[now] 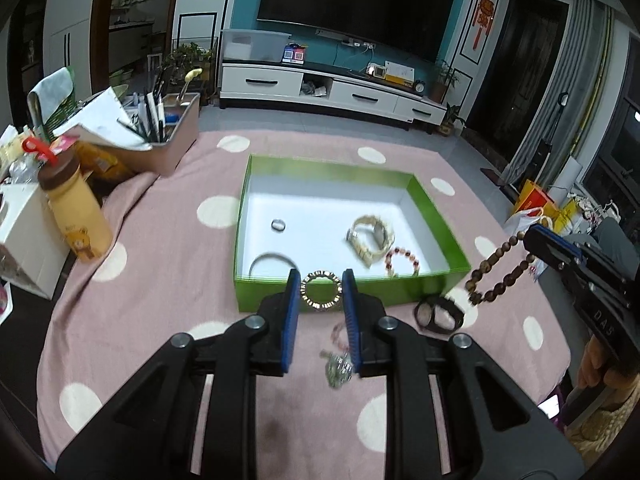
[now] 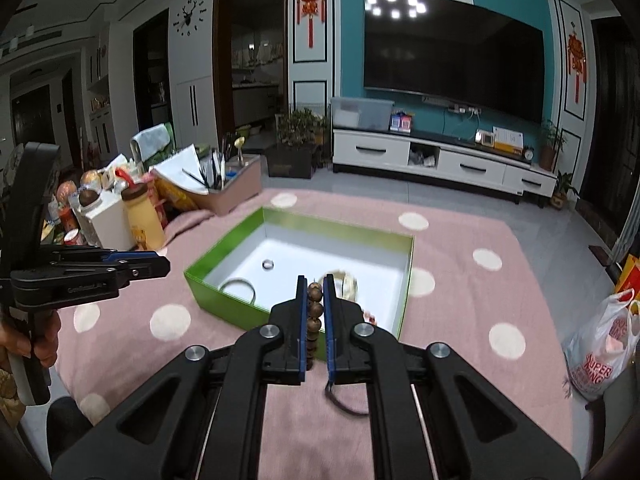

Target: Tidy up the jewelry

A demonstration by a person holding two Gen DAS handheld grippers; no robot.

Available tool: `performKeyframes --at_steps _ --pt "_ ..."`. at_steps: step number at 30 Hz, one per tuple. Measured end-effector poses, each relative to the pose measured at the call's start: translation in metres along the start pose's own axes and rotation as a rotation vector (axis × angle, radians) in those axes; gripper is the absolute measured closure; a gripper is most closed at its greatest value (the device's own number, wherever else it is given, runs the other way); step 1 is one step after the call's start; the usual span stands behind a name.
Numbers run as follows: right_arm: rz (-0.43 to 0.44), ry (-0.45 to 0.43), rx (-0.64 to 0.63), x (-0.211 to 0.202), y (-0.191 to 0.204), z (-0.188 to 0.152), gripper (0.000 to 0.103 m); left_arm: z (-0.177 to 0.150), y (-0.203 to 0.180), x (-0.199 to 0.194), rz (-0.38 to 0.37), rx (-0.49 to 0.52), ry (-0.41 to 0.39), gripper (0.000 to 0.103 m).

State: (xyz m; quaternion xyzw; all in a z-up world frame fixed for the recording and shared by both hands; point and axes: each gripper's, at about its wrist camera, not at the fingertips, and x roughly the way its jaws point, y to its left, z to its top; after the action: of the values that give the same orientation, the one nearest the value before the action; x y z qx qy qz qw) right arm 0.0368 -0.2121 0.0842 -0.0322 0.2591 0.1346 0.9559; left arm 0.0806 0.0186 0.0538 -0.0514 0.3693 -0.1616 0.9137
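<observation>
Left gripper [image 1: 321,292] fingers clamp gold ring bracelet [image 1: 321,290] at green box [image 1: 352,286] near wall; right gripper [image 2: 315,294] fingers clamp wooden beads [image 2: 315,308].

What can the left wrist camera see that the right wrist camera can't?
Only the left wrist view shows the gold ring bracelet held in the left gripper, the red bead bracelet in the box, and the dark bracelet on the pink cloth.

Only the right wrist view shows the wall clock and white shopping bag.

Both show the green box, small ring and wooden beads held in the right gripper.
</observation>
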Motion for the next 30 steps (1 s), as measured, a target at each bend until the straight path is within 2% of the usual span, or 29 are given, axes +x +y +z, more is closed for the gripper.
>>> performKeyframes --at_steps 6,16,30 --pt "0.014 -0.018 0.006 0.009 -0.002 0.02 0.096 0.037 -0.001 0.009 -0.029 -0.021 0.006 0.082" --pt "0.045 -0.01 0.039 0.032 -0.01 0.041 0.096 0.071 0.001 0.041 -0.084 -0.093 0.069 0.082" --pt "0.066 0.089 0.082 0.082 -0.02 0.032 0.096 0.066 -0.004 0.093 -0.05 -0.101 0.15 0.082"
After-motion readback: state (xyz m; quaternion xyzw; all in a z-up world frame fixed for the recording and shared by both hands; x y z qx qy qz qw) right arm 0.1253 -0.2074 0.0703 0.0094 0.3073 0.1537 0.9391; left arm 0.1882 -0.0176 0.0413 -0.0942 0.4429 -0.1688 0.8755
